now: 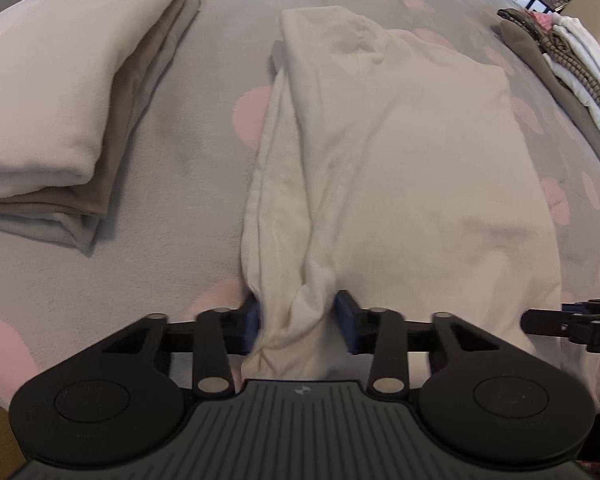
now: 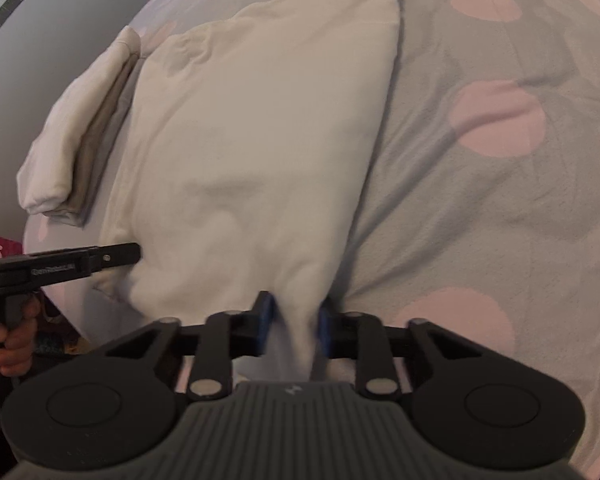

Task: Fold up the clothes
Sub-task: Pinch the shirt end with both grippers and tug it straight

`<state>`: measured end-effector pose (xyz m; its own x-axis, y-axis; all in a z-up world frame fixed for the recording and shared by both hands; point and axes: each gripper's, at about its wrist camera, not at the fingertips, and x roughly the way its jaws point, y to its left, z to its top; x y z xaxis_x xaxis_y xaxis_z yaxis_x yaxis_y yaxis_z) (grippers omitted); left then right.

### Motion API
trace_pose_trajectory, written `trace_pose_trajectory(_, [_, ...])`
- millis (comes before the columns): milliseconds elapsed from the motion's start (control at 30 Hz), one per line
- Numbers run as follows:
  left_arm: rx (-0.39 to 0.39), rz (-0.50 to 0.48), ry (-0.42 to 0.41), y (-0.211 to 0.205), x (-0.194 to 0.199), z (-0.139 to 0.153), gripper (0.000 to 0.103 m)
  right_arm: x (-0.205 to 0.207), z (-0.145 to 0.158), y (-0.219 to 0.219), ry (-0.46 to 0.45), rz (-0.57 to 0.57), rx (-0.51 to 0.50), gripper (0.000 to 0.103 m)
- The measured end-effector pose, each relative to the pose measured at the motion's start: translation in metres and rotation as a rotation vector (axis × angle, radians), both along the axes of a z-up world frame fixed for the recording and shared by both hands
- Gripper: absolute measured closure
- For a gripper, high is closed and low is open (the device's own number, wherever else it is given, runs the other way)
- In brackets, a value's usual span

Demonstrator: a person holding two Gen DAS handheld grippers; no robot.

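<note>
A cream garment (image 1: 400,152) lies partly folded on the grey bed cover with pink spots (image 1: 196,152). My left gripper (image 1: 296,320) is shut on the garment's near left corner, cloth bunched between the blue pads. My right gripper (image 2: 292,324) is shut on the near right corner of the same garment (image 2: 260,140). The left gripper (image 2: 100,258) also shows in the right wrist view, at the garment's left edge. The right gripper's body (image 1: 572,324) shows at the right edge of the left wrist view.
A stack of folded clothes (image 1: 60,92), cream over brown and grey, lies to the left, also seen in the right wrist view (image 2: 72,136). A heap of unfolded clothes (image 1: 564,64) sits at the far right. Boxes (image 1: 588,4) stand beyond the bed.
</note>
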<state>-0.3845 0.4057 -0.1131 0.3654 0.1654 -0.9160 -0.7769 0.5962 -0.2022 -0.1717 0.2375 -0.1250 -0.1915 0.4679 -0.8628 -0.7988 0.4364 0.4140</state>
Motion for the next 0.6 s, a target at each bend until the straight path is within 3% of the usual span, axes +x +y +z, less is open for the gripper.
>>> trace_pose_trajectory(100, [0.011, -0.004, -0.006, -0.004, 0.0, 0.006, 0.089, 0.002, 0.01, 0.0, 0.003, 0.002, 0.015, 0.091])
trace_pose_trajectory(367, [-0.026, -0.022, -0.107, -0.009, -0.01, 0.05, 0.091, 0.015, 0.061, -0.006, -0.045, 0.072, 0.012, 0.095])
trace_pose_trajectory(600, [-0.139, -0.066, -0.111, -0.035, -0.01, 0.063, 0.092, 0.015, 0.085, -0.029, -0.071, 0.131, -0.038, 0.097])
